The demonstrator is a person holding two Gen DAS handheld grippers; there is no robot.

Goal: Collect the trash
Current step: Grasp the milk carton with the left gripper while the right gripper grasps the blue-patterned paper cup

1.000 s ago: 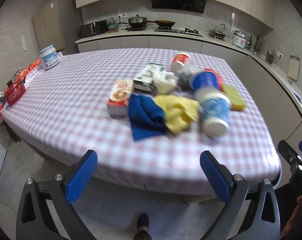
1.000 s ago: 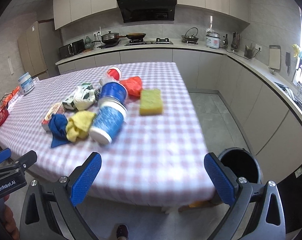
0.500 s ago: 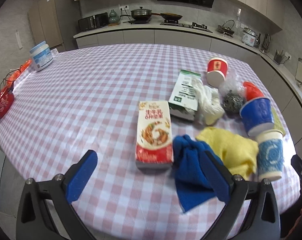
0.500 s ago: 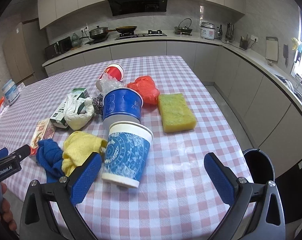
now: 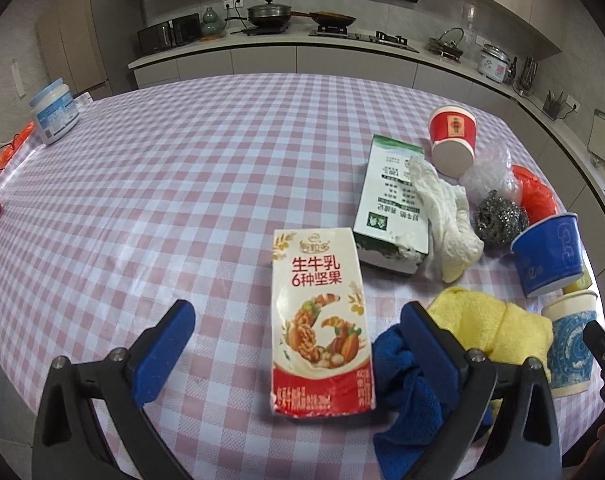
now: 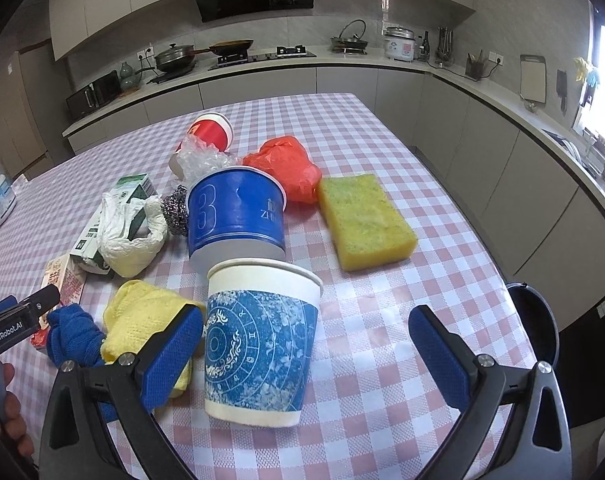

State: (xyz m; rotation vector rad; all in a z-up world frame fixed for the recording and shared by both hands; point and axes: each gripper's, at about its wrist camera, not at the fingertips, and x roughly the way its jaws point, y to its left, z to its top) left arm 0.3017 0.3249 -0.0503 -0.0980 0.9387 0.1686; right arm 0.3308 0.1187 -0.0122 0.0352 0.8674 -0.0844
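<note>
A red-and-white milk carton (image 5: 320, 324) lies flat on the checked table between the open fingers of my left gripper (image 5: 298, 344). Behind it lie a green-and-white carton (image 5: 390, 204), a crumpled white bag (image 5: 446, 216), a red cup (image 5: 452, 140), a steel scourer (image 5: 500, 218) and a blue cup (image 5: 548, 256). My right gripper (image 6: 308, 354) is open around a blue-patterned paper cup (image 6: 258, 344), its left pad beside the cup. A blue cup (image 6: 236, 216), red bag (image 6: 288, 168) and yellow sponge (image 6: 364, 220) lie beyond.
A yellow cloth (image 6: 142, 320) and a blue cloth (image 5: 406, 380) lie between the two grippers. A black bin (image 6: 536, 328) stands on the floor off the table's right edge. A white jar (image 5: 54, 116) stands at the far left corner.
Both grippers have moved forward and down over the table. The milk carton now lies between my left fingers, and the patterned cup between my right fingers. Both stay open.
</note>
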